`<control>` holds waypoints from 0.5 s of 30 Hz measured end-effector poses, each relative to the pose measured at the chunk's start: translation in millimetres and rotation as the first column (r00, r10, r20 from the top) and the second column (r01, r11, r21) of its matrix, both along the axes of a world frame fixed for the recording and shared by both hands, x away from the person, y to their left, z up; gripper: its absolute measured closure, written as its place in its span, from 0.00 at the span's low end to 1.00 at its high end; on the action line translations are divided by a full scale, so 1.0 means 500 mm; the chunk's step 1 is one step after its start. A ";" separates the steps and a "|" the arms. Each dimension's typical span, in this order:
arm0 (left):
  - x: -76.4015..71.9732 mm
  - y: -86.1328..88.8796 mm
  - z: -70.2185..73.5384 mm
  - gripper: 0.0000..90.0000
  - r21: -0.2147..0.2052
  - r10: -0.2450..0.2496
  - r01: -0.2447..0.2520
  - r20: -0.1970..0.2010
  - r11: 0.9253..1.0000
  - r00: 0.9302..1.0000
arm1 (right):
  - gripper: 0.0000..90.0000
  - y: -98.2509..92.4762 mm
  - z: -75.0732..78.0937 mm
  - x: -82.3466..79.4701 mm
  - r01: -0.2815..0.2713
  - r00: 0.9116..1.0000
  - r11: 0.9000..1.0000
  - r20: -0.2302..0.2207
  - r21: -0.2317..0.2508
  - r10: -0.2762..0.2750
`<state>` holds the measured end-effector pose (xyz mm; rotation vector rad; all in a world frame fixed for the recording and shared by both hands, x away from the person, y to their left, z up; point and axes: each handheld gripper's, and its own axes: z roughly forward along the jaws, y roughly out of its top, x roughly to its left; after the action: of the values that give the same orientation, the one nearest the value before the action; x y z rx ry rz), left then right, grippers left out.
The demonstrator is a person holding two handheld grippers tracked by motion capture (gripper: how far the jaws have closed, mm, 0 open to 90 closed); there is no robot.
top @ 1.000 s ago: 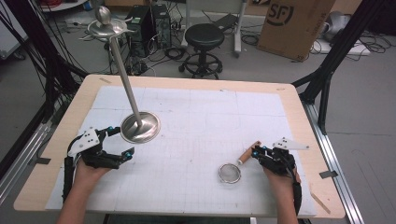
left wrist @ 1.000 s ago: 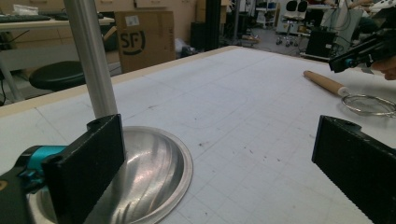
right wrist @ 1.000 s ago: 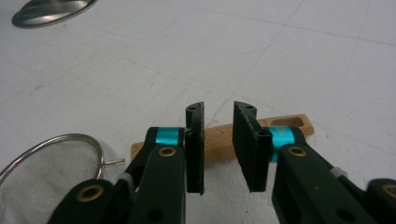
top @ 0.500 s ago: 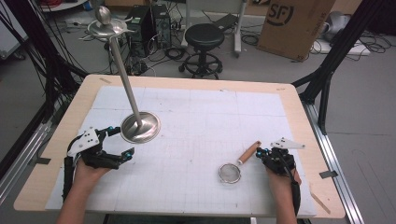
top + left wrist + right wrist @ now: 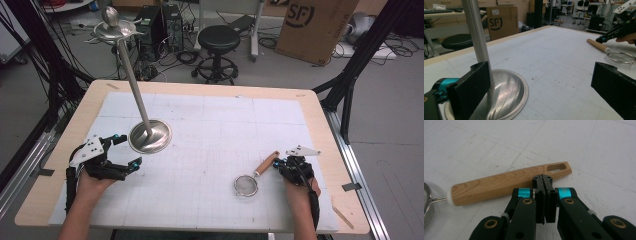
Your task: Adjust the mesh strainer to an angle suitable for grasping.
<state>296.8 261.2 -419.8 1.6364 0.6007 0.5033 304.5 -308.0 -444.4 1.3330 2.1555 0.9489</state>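
- High view: the table (image 5: 320,112) carries a white gridded mat (image 5: 210,130), with bare wood showing around its edges.
- A metal stand (image 5: 145,131) sits on the left part of the mat. Its round dished base rests flat, and a slim pole rises from it, leaning away toward the far left, with a small tray and a knob at its top.
- The left gripper (image 5: 122,152) lies low over the mat just in front of the stand's base, held by the left hand (image 5: 92,182). Its jaws stand wide apart with nothing between them.
- Left gripper view: the left jaw overlaps the pole and base rim; whether it touches them cannot be told. The right jaw stands well apart over bare mat.
- A small mesh strainer (image 5: 246,185) lies on the right part of the mat, and its wooden handle (image 5: 266,163) points toward the far right.
- The right gripper (image 5: 281,162) sits just beside the handle's far end, held by the right hand (image 5: 300,187).
- Right gripper view: the jaws are pressed together, empty (no gap is visible), tips just next to the wooden handle (image 5: 509,182), which lies flat and bears engraved lettering and a slot at its end.
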 end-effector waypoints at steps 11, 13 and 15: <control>0.001 -0.001 -0.001 0.04 -0.001 -0.002 0.002 -0.009 1.000 1.000 | 0.99 0.011 0.001 0.017 0.006 1.000 1.000 -0.012 -0.013 -0.006; 0.000 -0.001 0.000 0.04 -0.005 -0.004 0.004 -0.009 1.000 1.000 | 0.99 0.015 0.002 0.024 0.001 1.000 1.000 -0.015 -0.021 -0.001; 0.001 0.000 0.000 0.04 -0.004 -0.004 0.004 -0.007 1.000 1.000 | 0.99 0.023 0.005 0.030 -0.005 1.000 1.000 -0.020 -0.030 0.005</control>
<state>297.1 261.2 -419.8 1.6357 0.6032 0.4935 319.5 -296.5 -442.2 1.3287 2.1803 0.9053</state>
